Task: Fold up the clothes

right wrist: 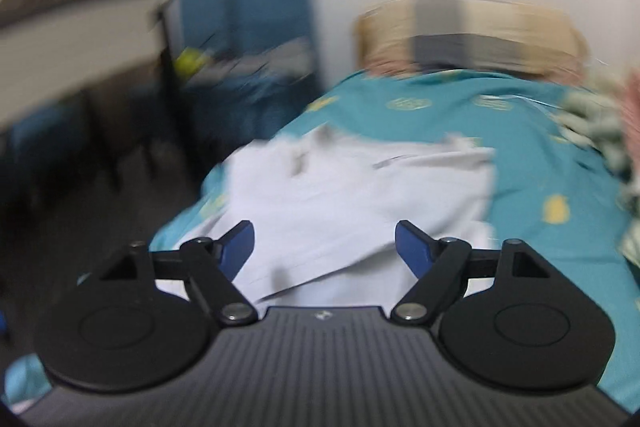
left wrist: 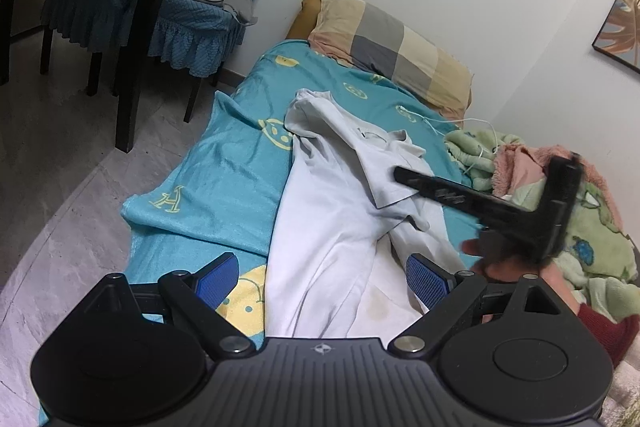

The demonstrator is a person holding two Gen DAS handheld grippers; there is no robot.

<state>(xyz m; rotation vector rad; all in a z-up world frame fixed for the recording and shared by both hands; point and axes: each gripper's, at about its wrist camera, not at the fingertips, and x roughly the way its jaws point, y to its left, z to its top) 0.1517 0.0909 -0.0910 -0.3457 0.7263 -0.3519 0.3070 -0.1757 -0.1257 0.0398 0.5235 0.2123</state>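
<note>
**White shirt lies long on the blue bed**

The white shirt point(left wrist: 340, 227) lies on the blue sheet point(left wrist: 224, 163). Its long side runs from the near edge toward the pillow point(left wrist: 400, 47). One part is folded over on top. The left gripper point(left wrist: 320, 283) hangs over the near end, fingers wide apart, holding nothing. The right gripper point(right wrist: 324, 247) is wide apart too, above the shirt, and its view is blurry.

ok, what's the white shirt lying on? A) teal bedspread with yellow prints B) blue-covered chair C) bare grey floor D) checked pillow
A: the crumpled white cotton shirt lies across the teal bedspread with yellow prints, short of the checked pillow at the head of the bed.
</note>
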